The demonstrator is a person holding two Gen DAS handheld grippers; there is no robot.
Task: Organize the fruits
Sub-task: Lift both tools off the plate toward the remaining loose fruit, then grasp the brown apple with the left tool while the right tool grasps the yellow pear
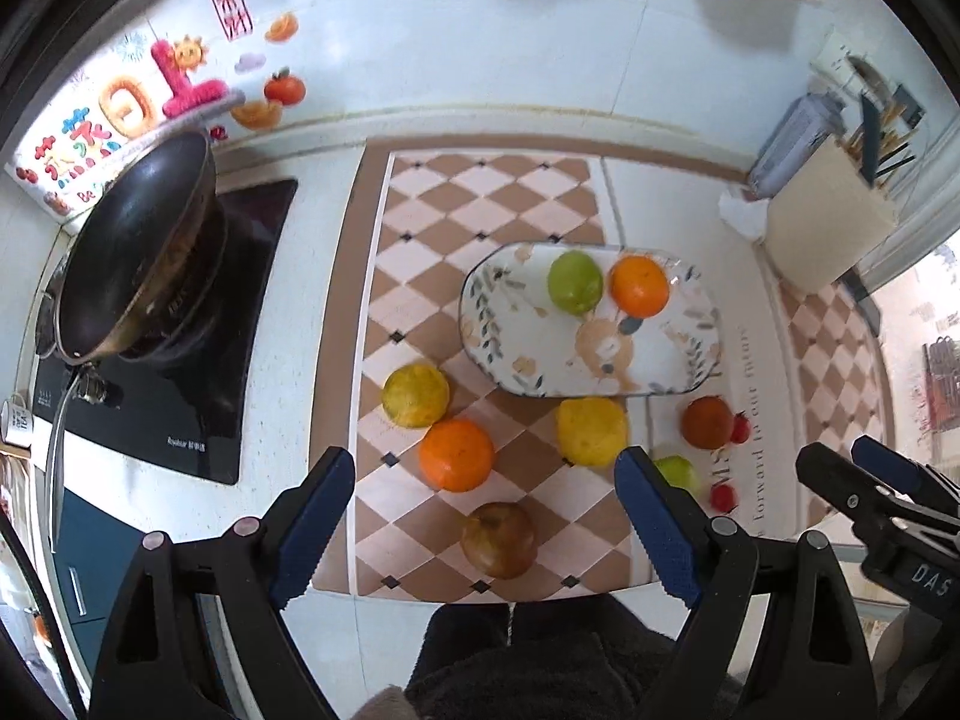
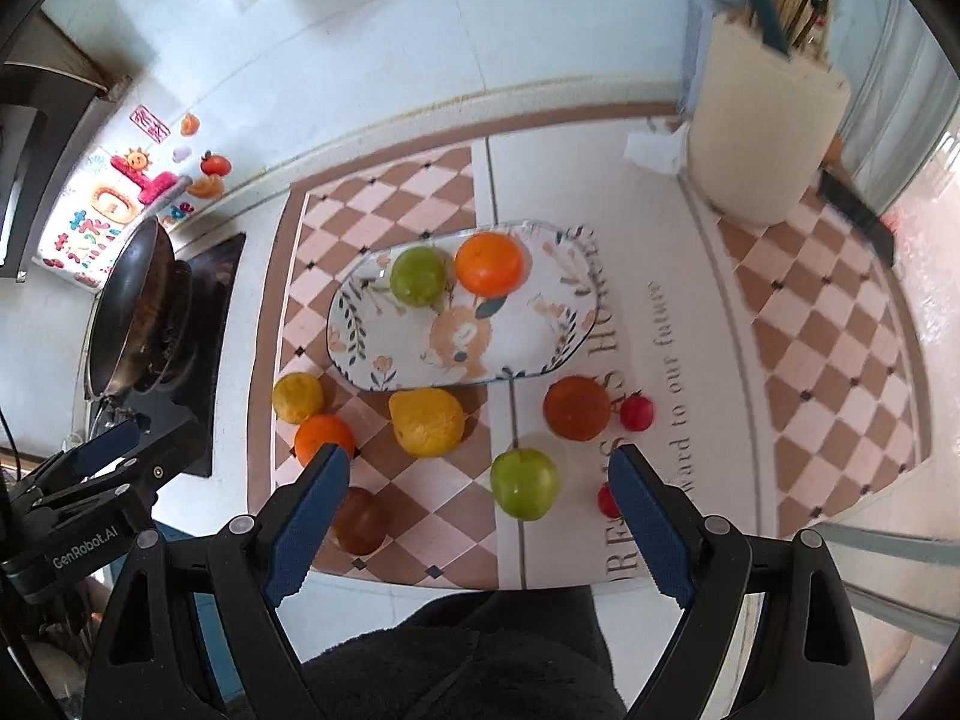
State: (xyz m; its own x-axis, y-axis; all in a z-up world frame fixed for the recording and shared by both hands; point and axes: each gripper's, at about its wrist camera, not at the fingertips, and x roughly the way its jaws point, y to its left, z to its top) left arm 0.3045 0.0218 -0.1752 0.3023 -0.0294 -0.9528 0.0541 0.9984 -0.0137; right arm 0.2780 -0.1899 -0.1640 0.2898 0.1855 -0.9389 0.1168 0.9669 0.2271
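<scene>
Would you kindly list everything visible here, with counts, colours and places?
plate: 1, white floral, mid mat
green fruit: 2, one on plate, one on mat
oranges: 2, one on plate, one on mat
yellow fruit: 2, on mat
brownish fruit: 2, on mat
small red fruit: 2, on mat
wok: 1, black, on stove
utensil holder: 1, cream, back right
left gripper: fingers open
right gripper: fingers open
</scene>
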